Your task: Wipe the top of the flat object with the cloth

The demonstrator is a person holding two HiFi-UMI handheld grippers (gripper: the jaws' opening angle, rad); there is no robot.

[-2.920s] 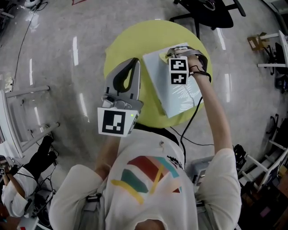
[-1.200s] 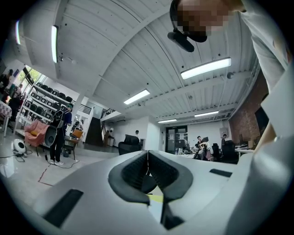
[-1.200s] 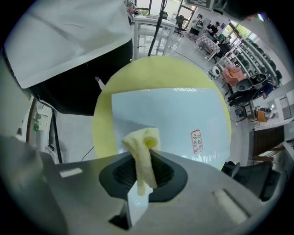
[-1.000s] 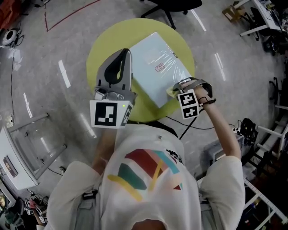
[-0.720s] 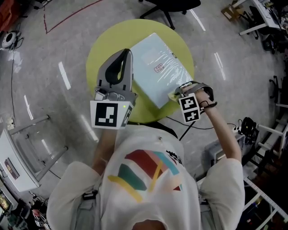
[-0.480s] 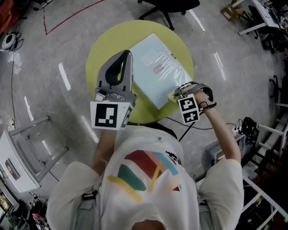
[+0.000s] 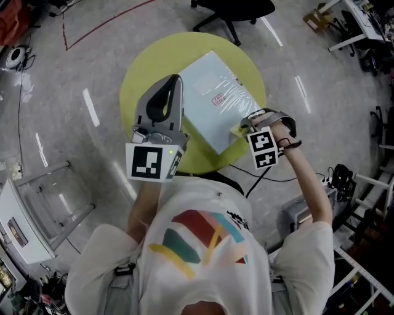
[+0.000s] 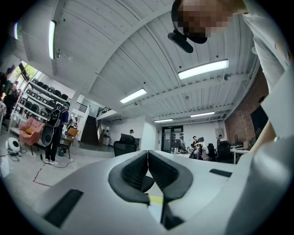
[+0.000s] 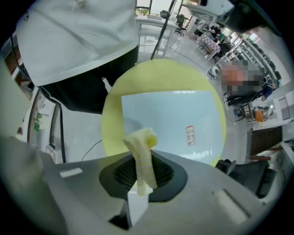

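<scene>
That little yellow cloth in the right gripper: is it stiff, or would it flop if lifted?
Probably floppy: the small yellow cloth curls over at its tip beyond the right gripper, which is shut on it. Likely light too, since a narrow pinch holds it.

A round yellow-green tabletop [image 7: 138, 86] stands on a glossy grey floor [image 7: 74, 141]. In the head view a black office chair [image 7: 237, 11] sits at twelve o'clock, a red line [image 7: 104, 23] marks the floor at eleven, a white metal frame [image 7: 37, 203] stands at eight, and a black cable [image 7: 277, 179] trails at four. The left gripper view shows ceiling strip lights [image 8: 205, 69] at one o'clock and, at nine, a person with a backpack [image 8: 57, 133] beside a pink armchair [image 8: 30, 130].
</scene>
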